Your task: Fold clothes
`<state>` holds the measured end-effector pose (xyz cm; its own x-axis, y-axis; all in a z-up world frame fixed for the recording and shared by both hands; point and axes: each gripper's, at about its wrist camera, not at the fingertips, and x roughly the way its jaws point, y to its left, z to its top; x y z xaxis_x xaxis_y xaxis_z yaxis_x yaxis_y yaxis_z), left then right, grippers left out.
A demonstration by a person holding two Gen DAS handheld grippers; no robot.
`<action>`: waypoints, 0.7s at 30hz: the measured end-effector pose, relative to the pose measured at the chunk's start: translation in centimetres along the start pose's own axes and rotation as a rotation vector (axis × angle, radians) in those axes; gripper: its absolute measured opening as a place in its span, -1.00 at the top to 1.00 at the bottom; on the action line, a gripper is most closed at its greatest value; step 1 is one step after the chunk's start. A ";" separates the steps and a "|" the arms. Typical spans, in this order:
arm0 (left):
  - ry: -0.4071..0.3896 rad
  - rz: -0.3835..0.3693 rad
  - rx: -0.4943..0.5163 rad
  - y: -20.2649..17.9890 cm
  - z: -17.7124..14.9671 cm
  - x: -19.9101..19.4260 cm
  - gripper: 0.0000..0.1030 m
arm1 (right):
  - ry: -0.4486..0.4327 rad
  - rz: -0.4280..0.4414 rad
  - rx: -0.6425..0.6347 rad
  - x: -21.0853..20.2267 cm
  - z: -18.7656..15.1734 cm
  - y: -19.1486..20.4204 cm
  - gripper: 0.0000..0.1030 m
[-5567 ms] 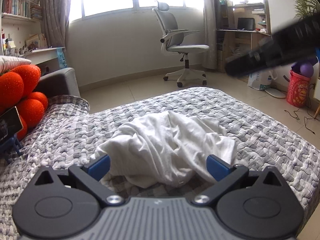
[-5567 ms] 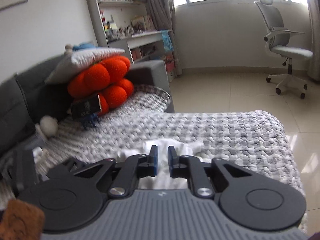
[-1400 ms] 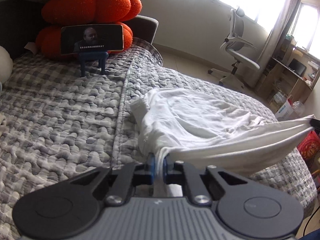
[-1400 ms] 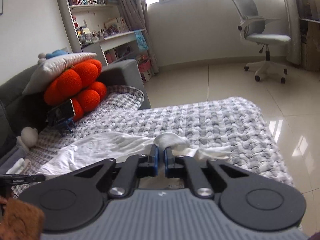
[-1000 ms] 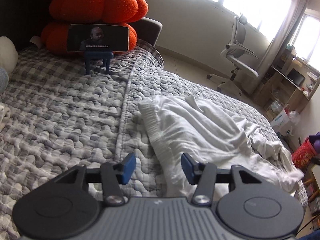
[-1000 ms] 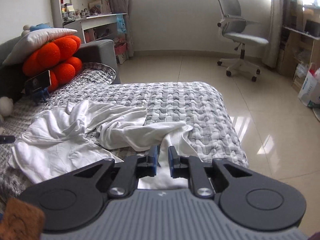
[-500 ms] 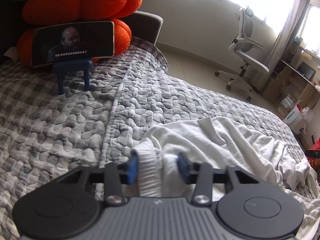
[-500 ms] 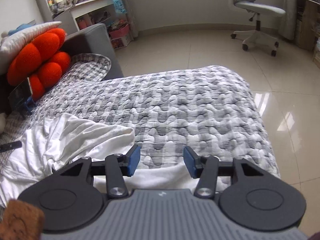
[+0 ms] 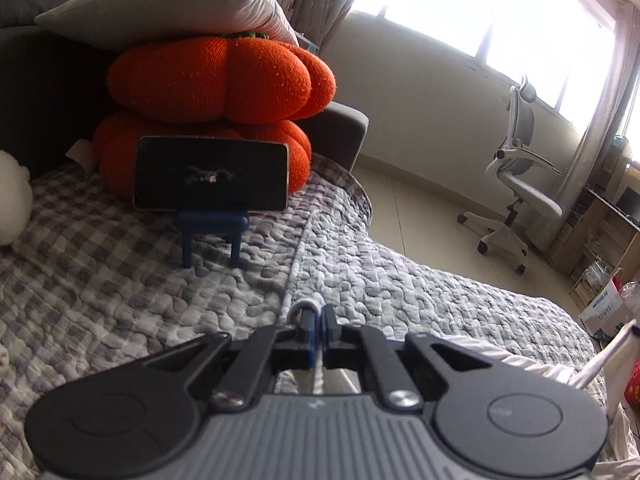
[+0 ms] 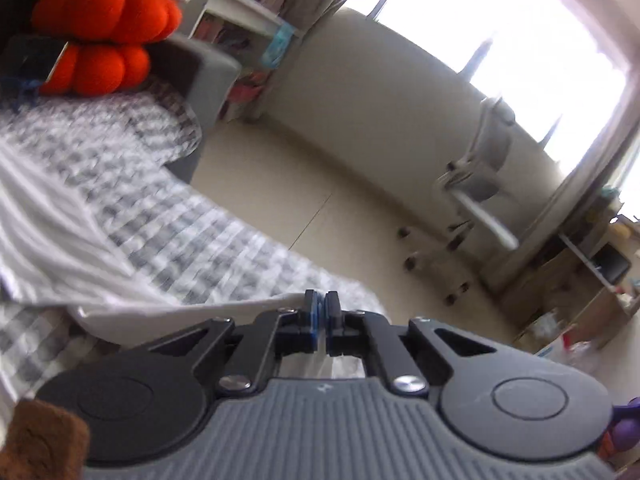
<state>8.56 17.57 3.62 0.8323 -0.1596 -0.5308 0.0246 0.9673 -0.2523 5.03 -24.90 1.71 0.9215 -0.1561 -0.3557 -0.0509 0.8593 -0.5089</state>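
Note:
A white garment (image 10: 52, 232) lies spread over the grey quilted bed (image 9: 400, 280). My left gripper (image 9: 319, 322) is shut on a white edge of the garment, which shows between the pads and runs right as a taut strip (image 9: 600, 360). My right gripper (image 10: 321, 306) is shut on another edge of the garment (image 10: 180, 312), which stretches to the left from the jaws. The right wrist view is tilted and blurred.
A phone on a blue stand (image 9: 211, 180) stands on the bed before orange pumpkin cushions (image 9: 216, 76) and a grey pillow (image 9: 160, 4). A white office chair (image 9: 520, 184) stands on the tiled floor. A desk and boxes (image 9: 608, 240) are at the right.
Both grippers were open half a second ago over the garment's edge. Both have closed on the cloth and lifted, and the garment is now stretched between them.

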 end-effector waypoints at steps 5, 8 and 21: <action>0.063 0.019 0.006 0.4 -2.2 1.6 0.95 | -0.165 -0.188 -0.020 -1.7 -0.2 -1.3 0.95; 0.074 -0.010 -0.023 1.3 -2.8 1.8 0.94 | -0.078 -0.132 -0.099 -0.6 -2.2 -0.9 0.93; 0.125 -0.070 -0.070 2.0 -2.7 3.6 0.45 | 0.290 0.159 0.394 7.0 -6.7 -6.0 -0.24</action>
<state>10.13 18.44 -0.97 0.7543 -0.2539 -0.6055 0.0382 0.9376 -0.3456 9.21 -34.37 -3.01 0.7667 -0.0889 -0.6358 0.0182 0.9930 -0.1169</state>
